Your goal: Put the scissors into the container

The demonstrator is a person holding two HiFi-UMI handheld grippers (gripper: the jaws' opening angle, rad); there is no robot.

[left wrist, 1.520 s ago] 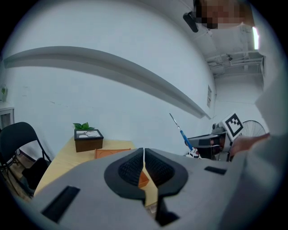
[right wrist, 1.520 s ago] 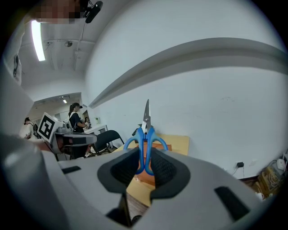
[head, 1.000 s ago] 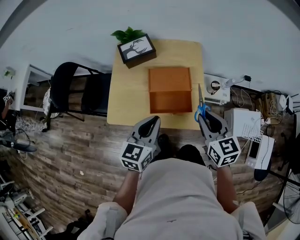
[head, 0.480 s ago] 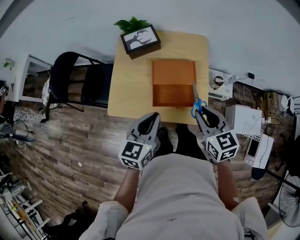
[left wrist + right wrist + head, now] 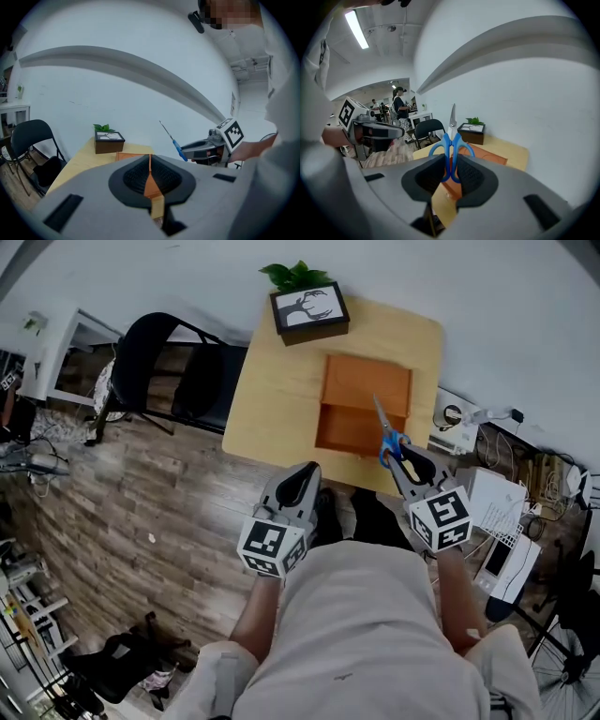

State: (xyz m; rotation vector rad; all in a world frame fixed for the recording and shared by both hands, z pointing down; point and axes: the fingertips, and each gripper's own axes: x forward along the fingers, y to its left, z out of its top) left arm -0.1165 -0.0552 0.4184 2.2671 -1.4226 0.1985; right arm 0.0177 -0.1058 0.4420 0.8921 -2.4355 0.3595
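Observation:
My right gripper (image 5: 401,457) is shut on the blue-handled scissors (image 5: 387,433), whose blades point up and away over the near right corner of the orange open-topped container (image 5: 365,405). In the right gripper view the scissors (image 5: 451,145) stand upright between the jaws, blade tip in front of the wall. The container (image 5: 490,155) lies on the light wooden table (image 5: 281,399). My left gripper (image 5: 298,483) hangs shut and empty over the floor near the table's front edge. The left gripper view shows the right gripper (image 5: 206,147) with the scissors (image 5: 172,140) to its right.
A dark framed picture box with a green plant (image 5: 307,306) stands at the table's far edge. A black chair (image 5: 159,371) is left of the table. Cables and white equipment (image 5: 497,502) lie on the floor at the right. The wall runs behind the table.
The right gripper has carried the scissors left and forward, from beside the container's right edge to over its near right corner. The left gripper has hardly moved.

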